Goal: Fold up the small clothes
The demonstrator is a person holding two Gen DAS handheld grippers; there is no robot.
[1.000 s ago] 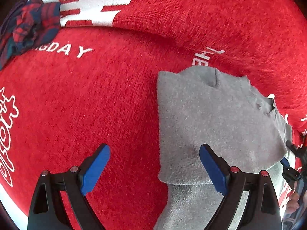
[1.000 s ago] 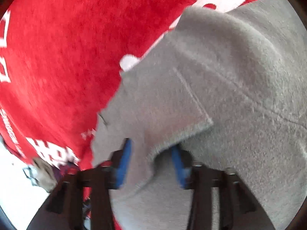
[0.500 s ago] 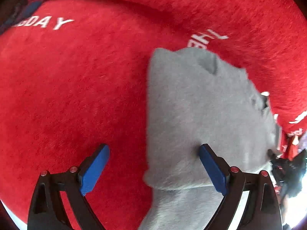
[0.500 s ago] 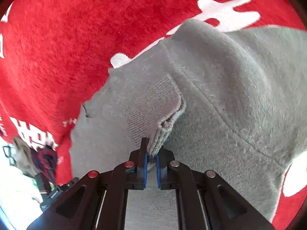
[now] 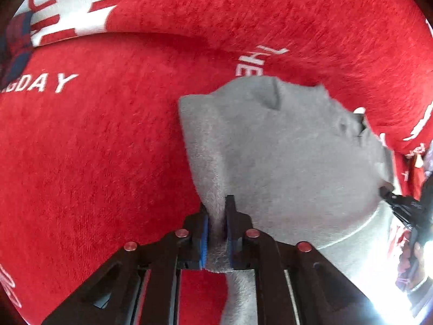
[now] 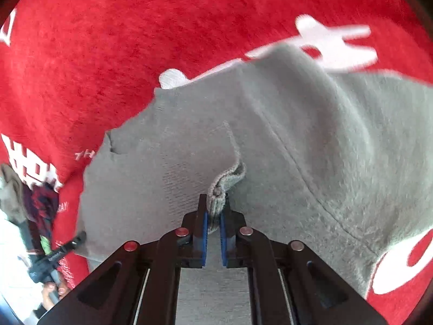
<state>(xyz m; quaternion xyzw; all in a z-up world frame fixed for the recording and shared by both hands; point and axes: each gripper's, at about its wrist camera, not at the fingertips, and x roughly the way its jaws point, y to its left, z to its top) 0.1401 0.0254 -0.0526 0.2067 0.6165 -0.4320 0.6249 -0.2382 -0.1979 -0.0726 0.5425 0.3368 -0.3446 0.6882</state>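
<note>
A small grey fleece garment (image 5: pixel 284 149) lies on a red blanket (image 5: pixel 94 149). My left gripper (image 5: pixel 216 208) is closing its jaws on the garment's left edge, and a fold of grey cloth is pinched between the blue pads (image 5: pixel 204 233). In the right wrist view the same garment (image 6: pixel 311 135) fills the middle and right. There my right gripper (image 6: pixel 213 205) is shut on a bunched ribbed cuff (image 6: pixel 224 181) that rises a little off the cloth. The garment's near part is hidden under both grippers.
The red blanket (image 6: pixel 108 40) with white lettering covers the whole surface. A dark plaid cloth (image 5: pixel 16 40) lies at its far left corner and shows again (image 6: pixel 40 200) in the right wrist view. A person's hand (image 6: pixel 51 295) holds the other gripper's handle there.
My left gripper's jaws went from wide apart to pinched on the garment's left edge. My right gripper's jaws closed on the ribbed cuff and the cloth bunched up between them.
</note>
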